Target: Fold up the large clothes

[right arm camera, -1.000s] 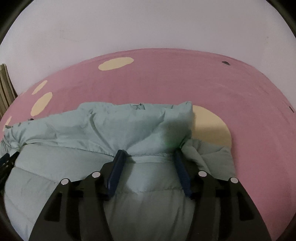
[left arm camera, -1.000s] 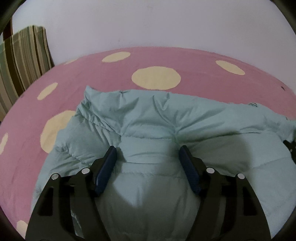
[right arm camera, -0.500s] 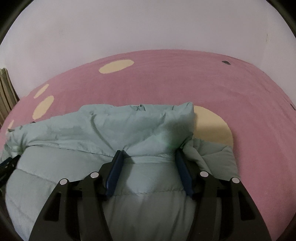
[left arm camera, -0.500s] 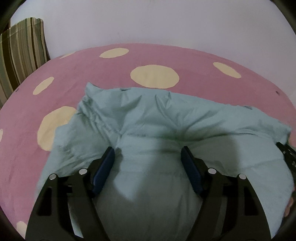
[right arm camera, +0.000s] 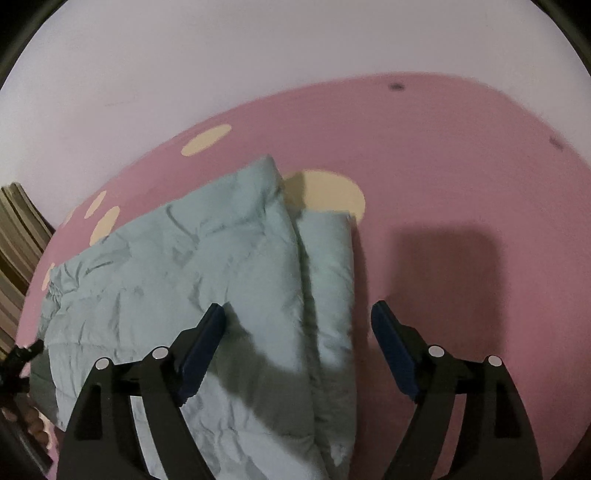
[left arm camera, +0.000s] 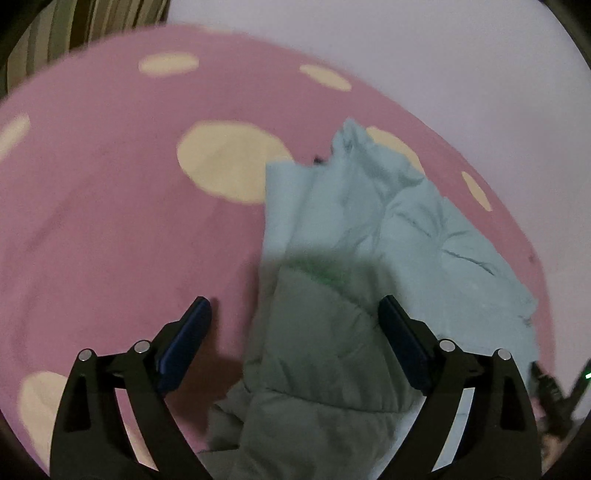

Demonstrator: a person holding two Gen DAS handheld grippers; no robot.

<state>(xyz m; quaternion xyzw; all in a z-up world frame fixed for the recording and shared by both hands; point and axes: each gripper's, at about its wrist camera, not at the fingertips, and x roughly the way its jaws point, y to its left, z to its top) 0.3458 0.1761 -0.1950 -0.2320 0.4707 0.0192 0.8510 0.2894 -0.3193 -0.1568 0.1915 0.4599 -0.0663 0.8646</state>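
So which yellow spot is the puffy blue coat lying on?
The big yellow spot beside the coat: its corner covers that one; the small spots lie bare.

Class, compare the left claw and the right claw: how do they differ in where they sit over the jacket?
The left claw spans the jacket's left edge; the right claw spans its right edge. Left's outer finger is over pink bedspread on the left, right's on the right. Both are open, gripping nothing.

Left wrist view: looks steeply down along its fingers, close over the left edge of the pale green padded jacket point(left arm camera: 369, 236); somewhat blurred.
Right wrist view: same steep, close look, over the jacket's right edge.
Shared: jacket and pink dotted bedcover point(right arm camera: 461, 177); probably the striped cushion point(left arm camera: 74, 26).
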